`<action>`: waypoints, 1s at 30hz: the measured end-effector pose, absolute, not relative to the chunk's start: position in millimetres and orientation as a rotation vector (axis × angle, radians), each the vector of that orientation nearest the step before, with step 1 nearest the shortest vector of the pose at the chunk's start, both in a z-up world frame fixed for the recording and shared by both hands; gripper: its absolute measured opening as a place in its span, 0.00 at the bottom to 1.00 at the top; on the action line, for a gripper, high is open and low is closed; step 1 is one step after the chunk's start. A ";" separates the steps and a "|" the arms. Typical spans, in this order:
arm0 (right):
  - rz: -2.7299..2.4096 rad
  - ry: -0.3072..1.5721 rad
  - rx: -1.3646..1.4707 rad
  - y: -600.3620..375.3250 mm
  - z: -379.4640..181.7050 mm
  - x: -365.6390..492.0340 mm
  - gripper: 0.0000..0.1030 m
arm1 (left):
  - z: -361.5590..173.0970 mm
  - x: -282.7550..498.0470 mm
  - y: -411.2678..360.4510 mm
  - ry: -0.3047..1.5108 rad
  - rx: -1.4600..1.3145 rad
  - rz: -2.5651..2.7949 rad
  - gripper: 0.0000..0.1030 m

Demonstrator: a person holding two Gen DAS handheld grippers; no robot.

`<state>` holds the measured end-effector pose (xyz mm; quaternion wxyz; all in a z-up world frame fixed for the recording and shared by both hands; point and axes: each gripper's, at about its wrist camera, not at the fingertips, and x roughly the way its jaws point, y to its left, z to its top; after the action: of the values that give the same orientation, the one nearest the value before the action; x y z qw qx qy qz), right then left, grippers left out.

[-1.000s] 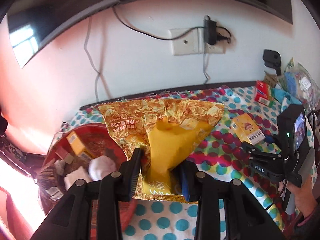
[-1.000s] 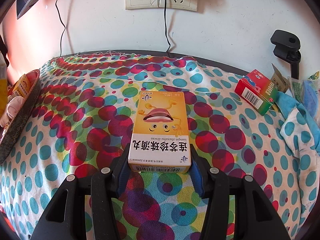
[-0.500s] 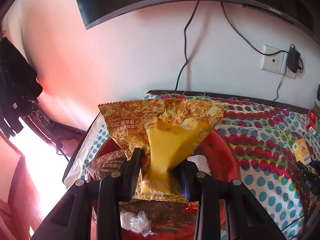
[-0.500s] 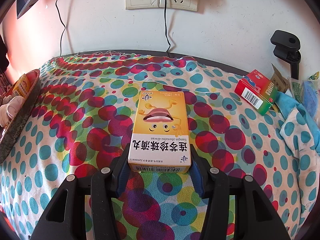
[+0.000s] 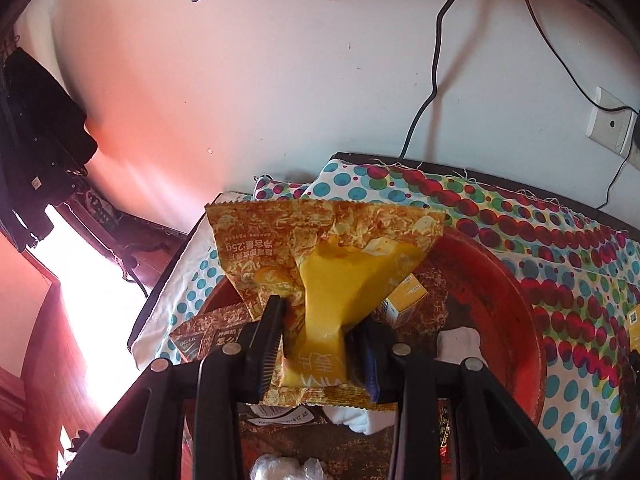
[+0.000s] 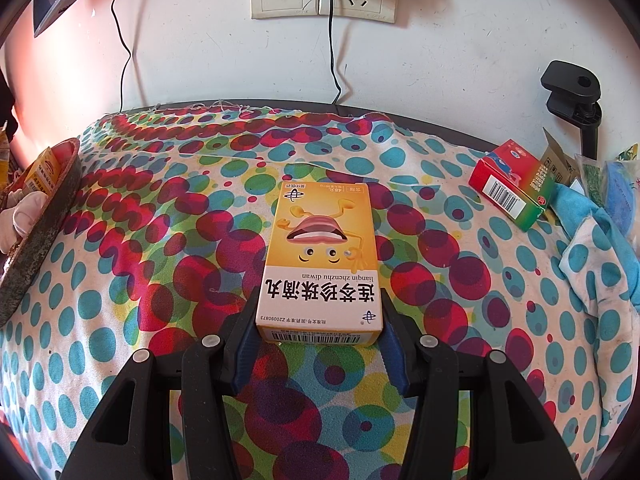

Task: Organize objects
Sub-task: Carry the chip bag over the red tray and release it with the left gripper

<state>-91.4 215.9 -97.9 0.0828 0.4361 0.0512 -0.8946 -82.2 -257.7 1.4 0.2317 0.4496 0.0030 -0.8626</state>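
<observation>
Crumpled yellow-and-gold snack bag standing upright over the red basin, fanning wide at the top, narrowing at its pinched lower end. Basin holding a small yellow box, a brown packet and white wads. Yellow medicine box with a cartoon mouth lying flat on the polka-dot cloth, barcode end nearest. Red-and-green box resting at the cloth's far right.
</observation>
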 end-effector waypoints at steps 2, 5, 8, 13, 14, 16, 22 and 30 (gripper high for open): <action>-2.671 0.153 1.302 216.8 -98.1 -91.9 0.48 | -3.2 -89.1 -255.8 -0.005 1.244 -2.371 0.34; -2.672 0.155 1.302 216.2 -97.8 -91.6 0.48 | -14.8 -97.0 -256.5 0.045 1.276 -2.371 0.34; -2.672 0.155 1.302 216.6 -98.1 -91.7 0.48 | -26.8 -100.5 -256.0 0.015 1.269 -2.356 0.34; -2.672 0.155 1.302 217.7 -98.7 -92.0 0.48 | -34.4 -103.9 -252.0 -0.018 1.253 -2.356 0.36; -2.673 0.155 1.301 217.2 -98.6 -91.7 0.48 | -34.9 -104.0 -252.2 -0.012 1.242 -2.355 0.36; -2.673 0.155 1.301 217.8 -98.8 -91.9 0.48 | -36.1 -104.6 -253.2 -0.001 1.235 -2.350 0.39; -2.673 0.156 1.301 217.3 -99.0 -91.5 0.48 | -35.2 -101.0 -253.7 -0.015 1.217 -2.351 0.54; -2.673 0.156 1.301 218.5 -99.1 -92.1 0.48 | -9.4 -66.1 -241.4 -0.043 1.120 -2.397 0.57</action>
<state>-92.1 218.5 -99.1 0.0823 0.4355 0.0522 -0.8949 -66.1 -241.4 -9.4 0.2452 0.4103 -0.0159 -0.8782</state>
